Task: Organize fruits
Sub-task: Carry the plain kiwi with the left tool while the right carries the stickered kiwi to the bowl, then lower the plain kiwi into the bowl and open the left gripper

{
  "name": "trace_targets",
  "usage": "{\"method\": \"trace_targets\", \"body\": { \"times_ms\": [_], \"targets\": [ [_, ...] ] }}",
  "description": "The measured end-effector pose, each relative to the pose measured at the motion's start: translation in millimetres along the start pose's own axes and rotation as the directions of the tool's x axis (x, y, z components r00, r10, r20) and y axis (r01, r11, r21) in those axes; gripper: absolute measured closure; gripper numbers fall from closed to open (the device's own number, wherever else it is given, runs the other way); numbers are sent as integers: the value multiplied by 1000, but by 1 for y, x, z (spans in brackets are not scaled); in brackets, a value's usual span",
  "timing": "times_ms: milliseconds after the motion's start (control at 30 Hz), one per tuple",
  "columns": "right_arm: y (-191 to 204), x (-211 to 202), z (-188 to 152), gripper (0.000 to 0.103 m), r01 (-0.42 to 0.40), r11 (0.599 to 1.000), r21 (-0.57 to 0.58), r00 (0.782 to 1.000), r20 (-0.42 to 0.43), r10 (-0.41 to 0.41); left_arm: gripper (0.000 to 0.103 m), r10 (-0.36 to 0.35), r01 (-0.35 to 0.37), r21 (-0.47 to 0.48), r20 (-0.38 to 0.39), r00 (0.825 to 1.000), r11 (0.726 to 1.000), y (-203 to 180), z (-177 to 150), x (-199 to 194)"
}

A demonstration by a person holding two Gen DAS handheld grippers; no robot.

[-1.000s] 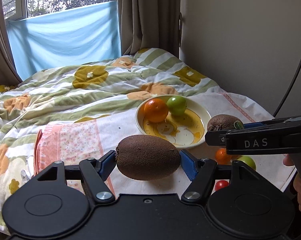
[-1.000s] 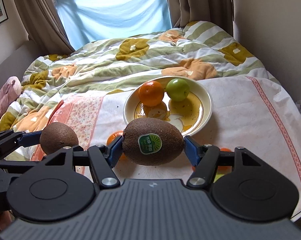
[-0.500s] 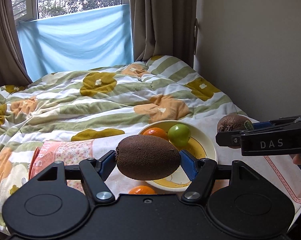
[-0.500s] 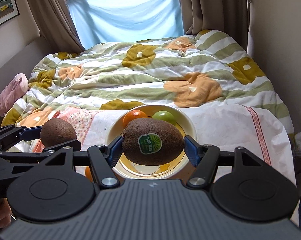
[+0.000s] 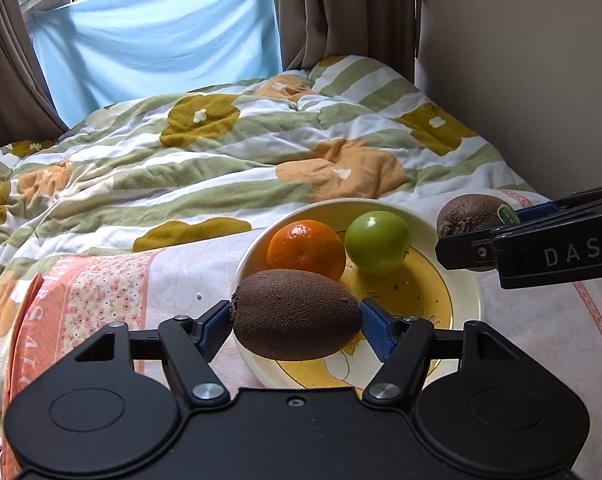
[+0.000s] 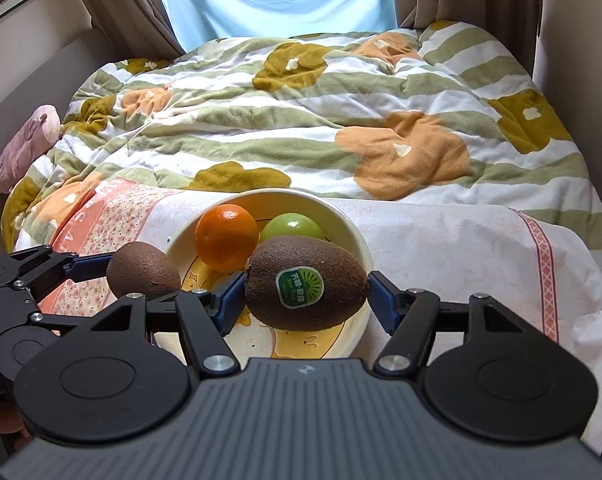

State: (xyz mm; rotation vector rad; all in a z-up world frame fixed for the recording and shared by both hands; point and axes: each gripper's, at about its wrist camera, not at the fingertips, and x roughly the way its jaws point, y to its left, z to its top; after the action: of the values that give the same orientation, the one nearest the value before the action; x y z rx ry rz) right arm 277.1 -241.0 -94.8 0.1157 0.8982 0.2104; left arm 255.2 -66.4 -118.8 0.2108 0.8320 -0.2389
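Note:
My left gripper (image 5: 295, 320) is shut on a brown kiwi (image 5: 295, 314) and holds it above the near left rim of a cream and yellow bowl (image 5: 467, 284). In the bowl lie an orange (image 5: 305, 248) and a green apple (image 5: 377, 241). My right gripper (image 6: 305, 294) is shut on a second kiwi (image 6: 305, 289) with a green sticker, held above the bowl (image 6: 353, 236). In the right wrist view the left gripper's kiwi (image 6: 143, 270) is at the bowl's left edge. In the left wrist view the right gripper's kiwi (image 5: 467, 216) is at the bowl's right.
The bowl stands on a white and pink patterned cloth (image 5: 101, 292) over a flat surface at the foot of a bed with a striped flowered quilt (image 5: 221, 160). A wall (image 5: 521, 60) runs along the right. A pink soft toy (image 6: 25, 144) lies at the bed's left.
Both grippers have moved forward and down with their kiwis, and now hang over the bowl. The loose fruits near the front edge have gone out of view.

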Motion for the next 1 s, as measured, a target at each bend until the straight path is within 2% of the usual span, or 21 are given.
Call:
{"method": "trace_targets", "body": {
  "times_ms": [167, 400, 533, 600, 633, 667, 1000],
  "targets": [
    [-8, 14, 3, 23, -17, 1000, -4, 1000, -24, 17, 30, 21, -19, 32, -63, 998, 999, -8, 2, 30],
    [-16, 23, 6, 23, -29, 1000, 4, 999, -41, 29, 30, 56, -48, 88, -94, 994, 995, -16, 0, 48],
    [-18, 24, 7, 23, -27, 1000, 2, 999, -44, 27, 27, 45, -32, 105, -126, 991, 994, -18, 1, 54],
    [-18, 24, 7, 23, -27, 1000, 5, 999, -44, 27, 15, 41, -28, 121, -105, 994, 992, -19, -1, 49],
    [-18, 24, 7, 23, -27, 1000, 6, 999, -44, 27, 5, 47, -36, 127, -85, 995, 991, -20, 0, 44],
    [-18, 24, 7, 23, -27, 1000, 7, 999, -44, 27, 2, 44, -34, 128, -72, 996, 991, -20, 1, 40],
    [-14, 17, 6, 23, -21, 1000, -6, 999, -38, 21, 2, 5, -1, 83, -46, 999, 997, -8, 1, 4]
  ]
}}
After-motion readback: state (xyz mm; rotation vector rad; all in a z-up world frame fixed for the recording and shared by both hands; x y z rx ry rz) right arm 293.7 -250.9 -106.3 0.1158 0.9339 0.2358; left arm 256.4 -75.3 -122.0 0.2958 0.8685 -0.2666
